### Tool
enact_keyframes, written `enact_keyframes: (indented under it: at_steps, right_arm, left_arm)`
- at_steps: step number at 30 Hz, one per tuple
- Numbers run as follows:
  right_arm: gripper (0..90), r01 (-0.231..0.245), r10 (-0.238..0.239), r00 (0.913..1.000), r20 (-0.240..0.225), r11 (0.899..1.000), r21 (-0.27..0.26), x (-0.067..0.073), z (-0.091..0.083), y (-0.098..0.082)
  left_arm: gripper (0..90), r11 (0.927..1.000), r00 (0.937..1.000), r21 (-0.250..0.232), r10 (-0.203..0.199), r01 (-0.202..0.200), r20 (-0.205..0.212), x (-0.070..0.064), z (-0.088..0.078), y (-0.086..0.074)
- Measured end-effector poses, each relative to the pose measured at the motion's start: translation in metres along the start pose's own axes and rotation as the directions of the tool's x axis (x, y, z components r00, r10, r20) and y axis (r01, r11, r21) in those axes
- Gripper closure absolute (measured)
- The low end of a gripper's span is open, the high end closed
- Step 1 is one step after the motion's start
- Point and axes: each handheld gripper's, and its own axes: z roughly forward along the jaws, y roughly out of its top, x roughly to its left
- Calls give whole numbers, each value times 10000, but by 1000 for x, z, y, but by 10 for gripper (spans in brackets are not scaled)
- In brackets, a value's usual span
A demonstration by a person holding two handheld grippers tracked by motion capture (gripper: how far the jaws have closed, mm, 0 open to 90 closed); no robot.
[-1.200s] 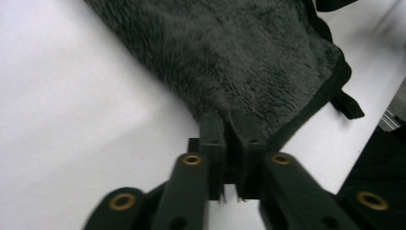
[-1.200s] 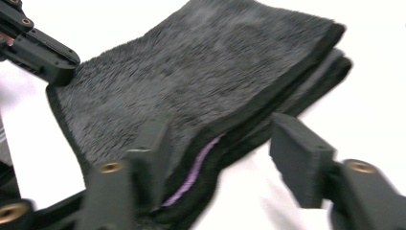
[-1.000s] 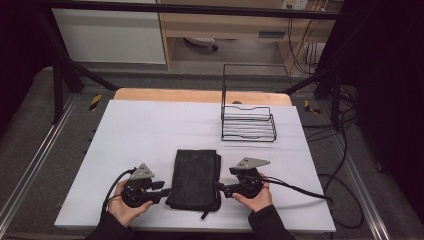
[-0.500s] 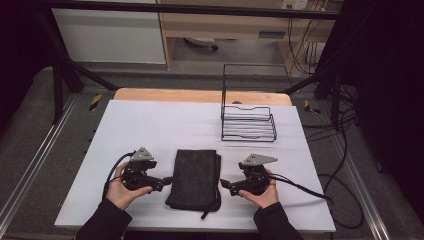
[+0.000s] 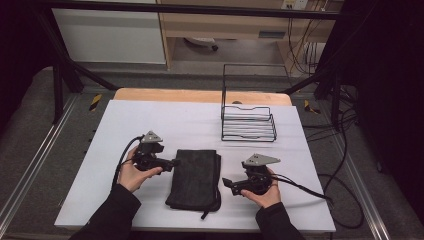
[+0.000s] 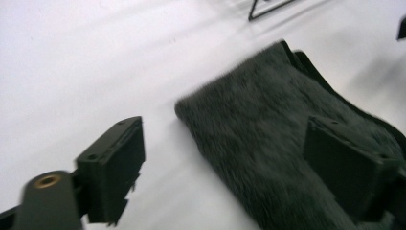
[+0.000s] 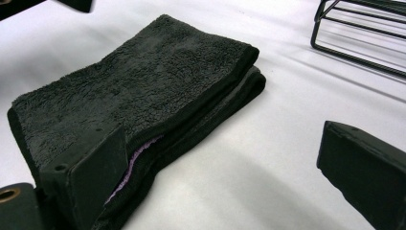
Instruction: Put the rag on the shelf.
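Note:
A folded dark towel point(image 5: 195, 180) lies flat on the white table point(image 5: 165, 120), near the front edge. My left gripper point(image 5: 173, 163) sits at the towel's far left corner, open. In the left gripper view the towel point(image 6: 258, 129) reaches in between the spread jaws of the left gripper point(image 6: 227, 136), one jaw over the bare table and the other over the pile. My right gripper point(image 5: 226, 182) is open just right of the towel, apart from it. In the right gripper view the towel point(image 7: 143, 81) shows its layered edge, with the right gripper point(image 7: 222, 134) pointing at it.
A black wire basket point(image 5: 248, 122) stands behind the towel to the right; its base wires point(image 7: 364, 38) cross the right gripper view's top corner. Cables trail from both grippers, the right one off the table's right side. Bare white table lies left and behind.
My left gripper has slid away from the person along the towel's left side to its far corner. The right gripper has shifted slightly right. The towel has not moved.

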Motion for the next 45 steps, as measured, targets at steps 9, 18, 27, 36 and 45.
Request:
enact_keyframes:
  at_steps: [9, 18, 27, 36, 45]
  right_arm:
    - [40, 1, -3, 10000, 95, 9999, 146, 1, 2, -2]
    - [39, -42, 41, 10000, 80, 9998, 184, 1, 3, -2]
    - [34, -89, 85, 9998, 175, 9997, 237, -2, 7, -1]
    - [19, -293, 290, 9980, 559, 9996, 42, -9, 16, 18]
    - [70, -608, 604, 9957, 698, 9981, 40, -18, 44, 40]
  left_arm:
    - [401, 9970, 9987, 642, -402, 422, -323, 11, 35, 0]
    - [593, 9910, 9955, 948, -944, 945, -57, 16, 49, -8]
    - [712, 9869, 9927, 1161, -1165, 1121, 318, 16, 51, -10]
    - [773, 9892, 9934, 1042, -1077, 1031, 386, 14, 52, -13]
    - [774, 9918, 9956, 947, -885, 852, 314, 12, 53, -14]
